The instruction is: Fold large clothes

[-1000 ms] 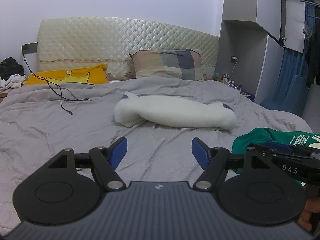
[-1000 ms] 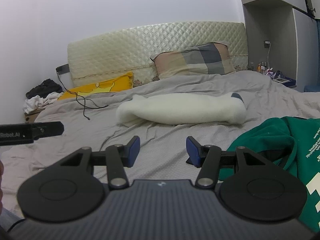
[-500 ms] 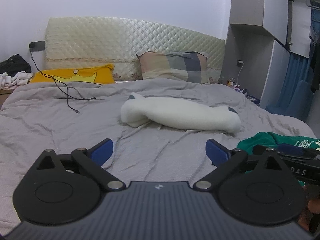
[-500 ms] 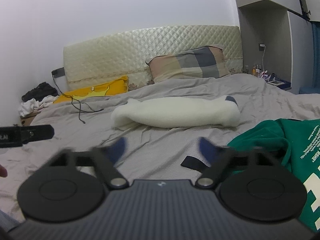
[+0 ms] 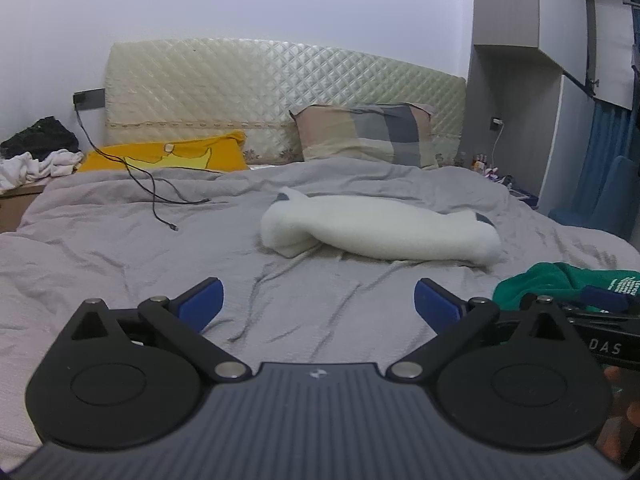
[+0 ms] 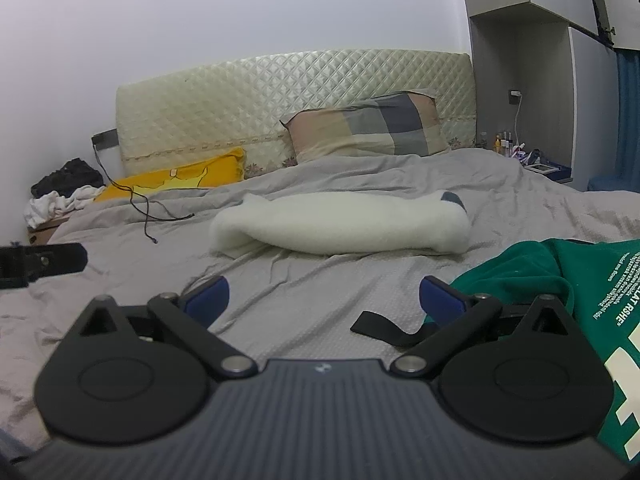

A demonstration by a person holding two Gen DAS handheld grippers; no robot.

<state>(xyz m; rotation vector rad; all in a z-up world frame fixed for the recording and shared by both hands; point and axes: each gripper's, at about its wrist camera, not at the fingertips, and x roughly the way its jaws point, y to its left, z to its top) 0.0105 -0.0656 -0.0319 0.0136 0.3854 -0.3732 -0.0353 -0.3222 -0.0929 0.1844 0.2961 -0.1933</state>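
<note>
Left gripper [image 5: 318, 300] jaws spread wide, nothing btwn. Right gripper [image 6: 324, 298] likewise wide apart, empty, black strap [image 6: 382, 330] on the bed [image 6: 300, 292] beneath. Green garment [image 6: 560, 276] crumpled at 3 o'clock; white blanket [image 6: 340, 228] rolled at 12.

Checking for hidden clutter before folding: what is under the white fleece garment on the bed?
The white fleece garment lies directly on the grey bedcover. Whether anything sits beneath its bulk cannot be seen.
</note>
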